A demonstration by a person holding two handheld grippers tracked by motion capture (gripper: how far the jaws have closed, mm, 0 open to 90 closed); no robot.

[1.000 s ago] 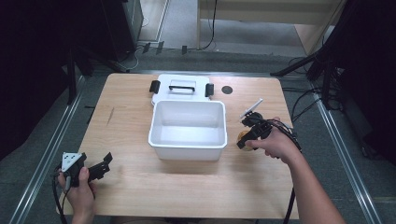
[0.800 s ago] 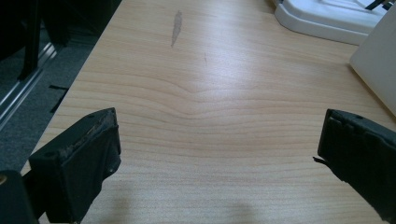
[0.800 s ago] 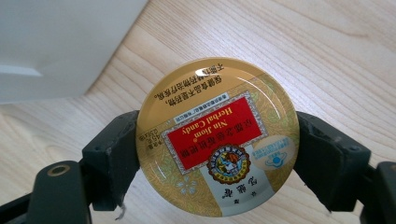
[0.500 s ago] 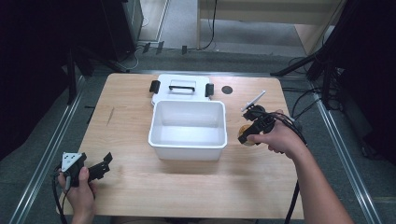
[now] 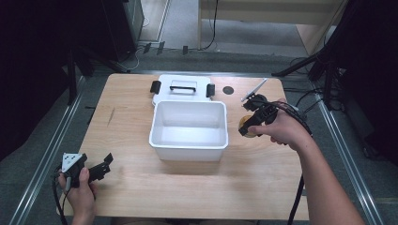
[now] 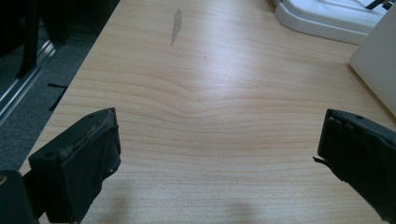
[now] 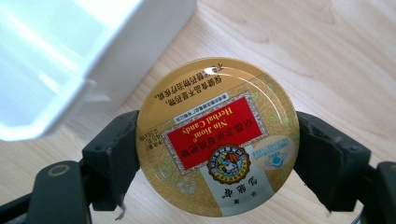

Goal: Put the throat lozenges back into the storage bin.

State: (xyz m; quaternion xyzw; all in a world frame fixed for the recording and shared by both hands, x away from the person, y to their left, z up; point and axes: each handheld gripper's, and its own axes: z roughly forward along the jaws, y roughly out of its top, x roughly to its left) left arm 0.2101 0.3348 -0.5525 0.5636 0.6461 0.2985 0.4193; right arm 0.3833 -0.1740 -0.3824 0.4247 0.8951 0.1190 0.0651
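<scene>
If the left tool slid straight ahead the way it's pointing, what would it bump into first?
Probably nothing soon: the left tool faces bare table. The white bin and the lid lie off to its right.

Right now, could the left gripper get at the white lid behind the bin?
Probably yes. The left gripper is open and holds nothing, and bare table lies between it and the lid. The white bin sits off to the side of that path.

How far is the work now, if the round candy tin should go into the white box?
Done: the lid is off and lies behind the white box; the right gripper has its jaws shut on the candy tin. In hand: the tin is held beside the box. Left: placing it inside. The left gripper is open over bare table.
</scene>
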